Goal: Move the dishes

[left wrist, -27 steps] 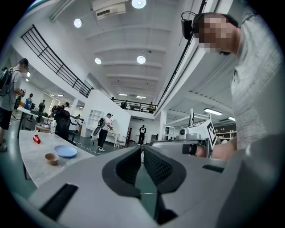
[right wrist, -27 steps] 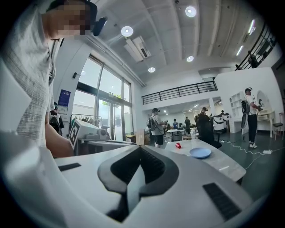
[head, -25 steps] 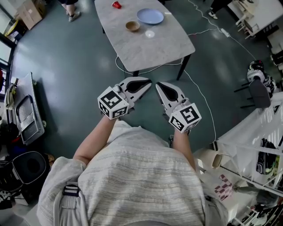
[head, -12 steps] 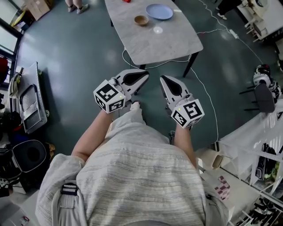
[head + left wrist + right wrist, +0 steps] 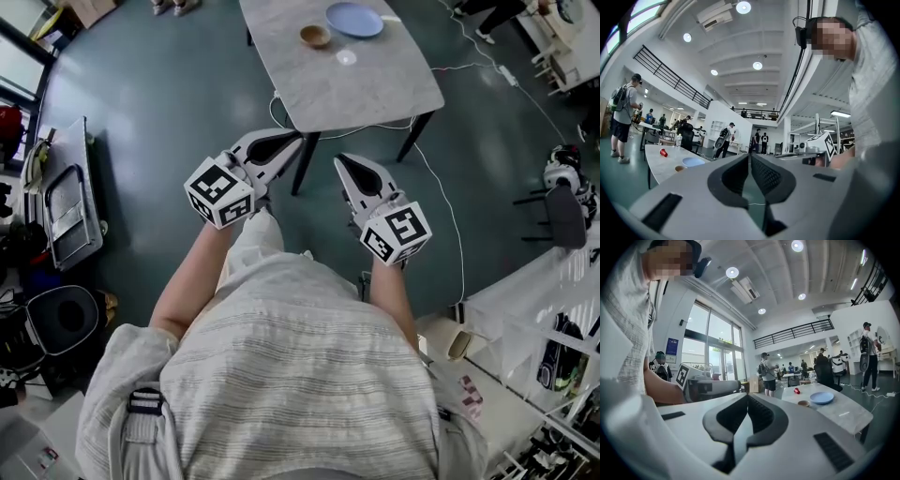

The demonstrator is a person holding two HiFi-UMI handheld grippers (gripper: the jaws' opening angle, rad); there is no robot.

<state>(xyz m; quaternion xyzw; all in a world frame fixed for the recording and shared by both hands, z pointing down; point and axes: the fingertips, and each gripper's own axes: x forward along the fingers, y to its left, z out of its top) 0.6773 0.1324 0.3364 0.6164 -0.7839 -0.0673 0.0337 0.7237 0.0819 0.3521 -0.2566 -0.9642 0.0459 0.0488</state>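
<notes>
Plainly both tools are empty. The left gripper (image 5: 292,141) has its jaws pressed together at the tips, with nothing between them, as its own view shows. The right gripper (image 5: 339,159) is closed the same way and also holds nothing. Both point level toward the table (image 5: 366,89), side by side, with a gap of floor between them.

A second ago the grippers were lower in the head view and well short of the table. Now the left one has gone forward, so its tips overlap the table's near edge in the head view. The right one is a little behind it and has shifted less. The jaws were closed then as they are now.

The dishes are on the far half of the table, untouched and well apart from both grippers. A blue plate (image 5: 354,19) lies farthest, with a brown bowl (image 5: 315,37) just left of it. A small pale round thing (image 5: 346,57), too small to make out, lies nearer. A red cup (image 5: 663,152) shows beyond them in the gripper views. It was at the top of the head view a second ago and has now left that view.

A thin cable (image 5: 441,206) trails over the dark floor to the right of the table.
</notes>
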